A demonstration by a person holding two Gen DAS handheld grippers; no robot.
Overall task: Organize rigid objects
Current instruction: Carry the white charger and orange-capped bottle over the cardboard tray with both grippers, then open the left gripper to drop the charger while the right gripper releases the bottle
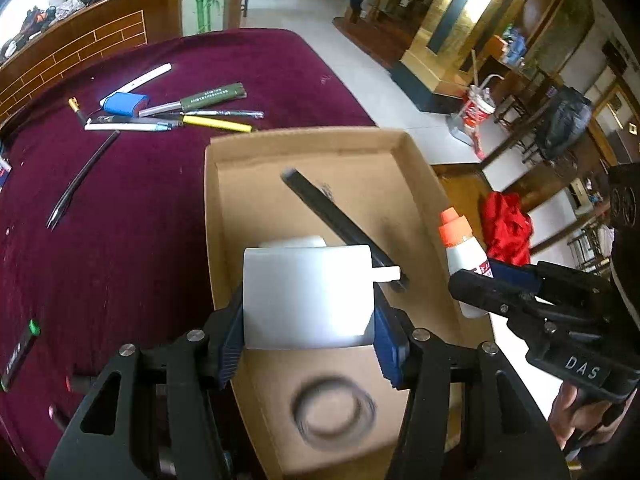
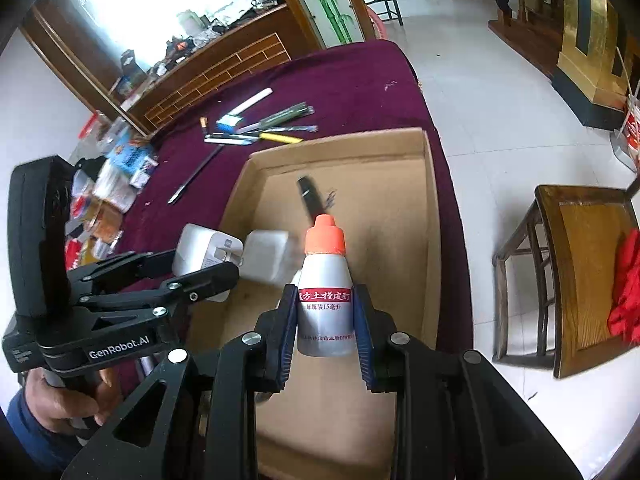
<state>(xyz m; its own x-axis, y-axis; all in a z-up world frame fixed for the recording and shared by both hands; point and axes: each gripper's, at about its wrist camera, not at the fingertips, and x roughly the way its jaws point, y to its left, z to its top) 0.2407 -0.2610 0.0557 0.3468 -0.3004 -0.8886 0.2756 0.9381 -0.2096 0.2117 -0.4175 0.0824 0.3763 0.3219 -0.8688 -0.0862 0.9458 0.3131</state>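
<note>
My left gripper (image 1: 308, 320) is shut on a white charger block (image 1: 308, 300) and holds it over the open cardboard box (image 1: 416, 184). In the right wrist view the charger (image 2: 204, 256) sits at the box's left wall (image 2: 236, 200). My right gripper (image 2: 326, 320) is shut on a small white bottle with an orange cap (image 2: 326, 280), over the box's near part; the bottle also shows in the left wrist view (image 1: 464, 256). A black bar (image 1: 340, 220) and a second white block (image 2: 266, 256) lie inside the box. A dark ring mark (image 1: 334, 408) is on the box floor.
The box rests on a maroon tablecloth (image 1: 120, 240). Several pens and a blue battery pack (image 1: 124, 104) lie beyond the box. A black stick (image 1: 80, 180) lies to the left. Packets (image 2: 120, 184) crowd the table's left side. A wooden chair (image 2: 568, 272) with red cloth stands right.
</note>
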